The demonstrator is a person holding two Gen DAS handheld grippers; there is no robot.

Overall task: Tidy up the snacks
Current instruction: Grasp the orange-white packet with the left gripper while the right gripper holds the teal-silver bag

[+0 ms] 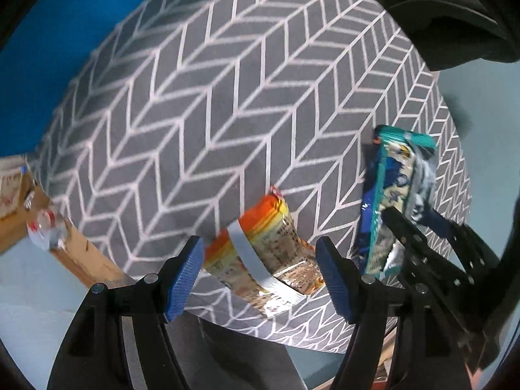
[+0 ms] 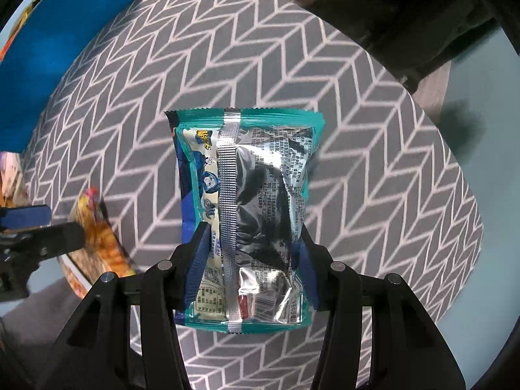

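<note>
A home setting, by the look of it: a round table under a grey herringbone tablecloth [image 1: 208,104], a pale blue floor [image 2: 481,104] below, a blue panel [image 2: 55,65] alongside, cardboard boxes [image 1: 19,208] and dark fabric [image 1: 455,22] nearby.

Grey herringbone tablecloth [image 1: 227,113], orange snack packet [image 1: 269,247] lying on it

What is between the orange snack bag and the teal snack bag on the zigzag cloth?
Nothing but bare zigzag cloth lies between the orange snack bag and the teal snack bag. The left wrist view shows that gap best.
</note>
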